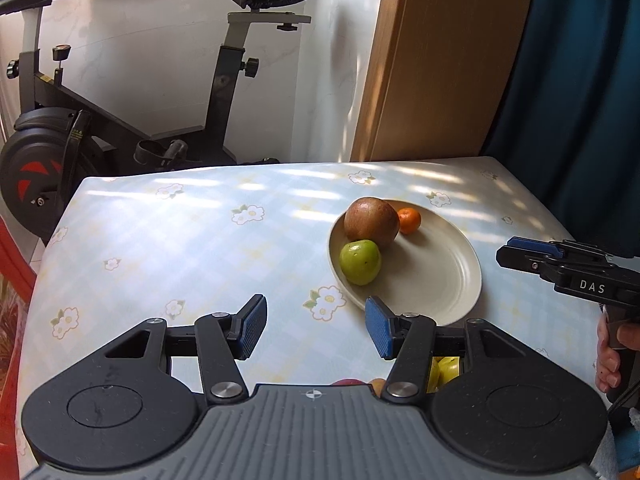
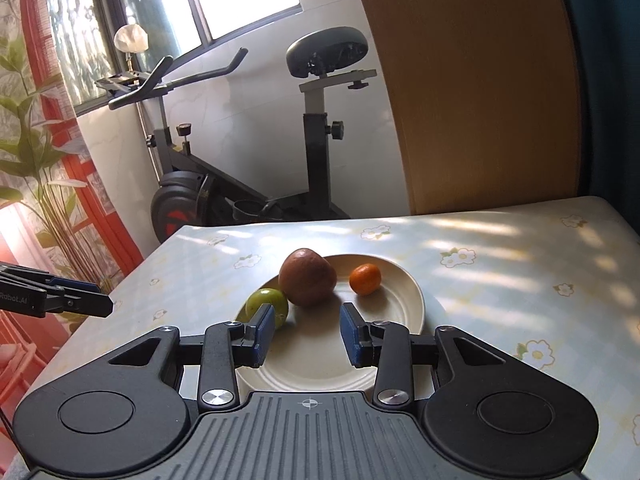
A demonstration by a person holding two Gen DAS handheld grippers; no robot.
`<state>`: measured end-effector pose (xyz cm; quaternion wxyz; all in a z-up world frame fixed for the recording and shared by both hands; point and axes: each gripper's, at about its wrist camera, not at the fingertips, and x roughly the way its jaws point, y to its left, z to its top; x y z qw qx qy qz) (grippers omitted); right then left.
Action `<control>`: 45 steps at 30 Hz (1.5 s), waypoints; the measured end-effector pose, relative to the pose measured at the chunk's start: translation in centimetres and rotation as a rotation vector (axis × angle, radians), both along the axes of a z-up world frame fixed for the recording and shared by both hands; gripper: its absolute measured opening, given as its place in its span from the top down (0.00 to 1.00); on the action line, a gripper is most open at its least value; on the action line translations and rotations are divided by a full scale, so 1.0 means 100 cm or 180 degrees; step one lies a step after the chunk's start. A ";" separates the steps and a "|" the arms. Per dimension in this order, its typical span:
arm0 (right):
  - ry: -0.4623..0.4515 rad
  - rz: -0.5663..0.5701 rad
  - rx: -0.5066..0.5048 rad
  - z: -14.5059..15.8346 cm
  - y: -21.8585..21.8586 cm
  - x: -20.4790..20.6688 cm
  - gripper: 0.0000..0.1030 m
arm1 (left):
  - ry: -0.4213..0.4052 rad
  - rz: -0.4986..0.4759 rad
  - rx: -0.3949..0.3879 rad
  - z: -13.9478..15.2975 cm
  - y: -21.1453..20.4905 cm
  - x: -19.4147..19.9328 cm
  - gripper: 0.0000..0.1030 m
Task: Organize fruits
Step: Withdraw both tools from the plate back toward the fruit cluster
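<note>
A cream plate (image 1: 436, 280) (image 2: 384, 300) rests on the flowered tablecloth. On it lie a large brown fruit (image 1: 371, 222) (image 2: 307, 282), a green fruit (image 1: 360, 262) (image 2: 262, 300) touching it, and a small orange (image 1: 409, 220) (image 2: 365, 279) a little apart. My left gripper (image 1: 316, 312) hovers open and empty over the cloth, near the plate's front left rim. My right gripper (image 2: 307, 322) hangs over the plate's near half, its pads a short way apart with nothing between them. Yellow-green fruit (image 1: 444, 372) and a reddish one (image 1: 348, 382) peek out under the left gripper, mostly hidden.
An exercise bike (image 2: 248, 184) stands just past the table's far edge. A wooden panel (image 2: 480, 80) and a blue curtain (image 1: 580, 100) rise at the back right. A hand (image 1: 610, 356) grips the right tool's handle. The left tool (image 2: 76, 304) shows at the table's left edge.
</note>
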<state>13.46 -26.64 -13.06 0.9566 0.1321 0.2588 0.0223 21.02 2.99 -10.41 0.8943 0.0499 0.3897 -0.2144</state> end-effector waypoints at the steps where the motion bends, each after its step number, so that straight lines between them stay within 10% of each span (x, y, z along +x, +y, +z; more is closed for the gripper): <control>1: -0.0009 0.0011 -0.0010 0.000 0.004 -0.001 0.66 | -0.0007 0.0032 0.0006 -0.002 0.003 -0.003 0.45; 45: 0.0347 0.0881 -0.0408 -0.031 0.147 -0.074 0.64 | 0.0151 0.0575 -0.0287 -0.042 0.047 -0.116 0.45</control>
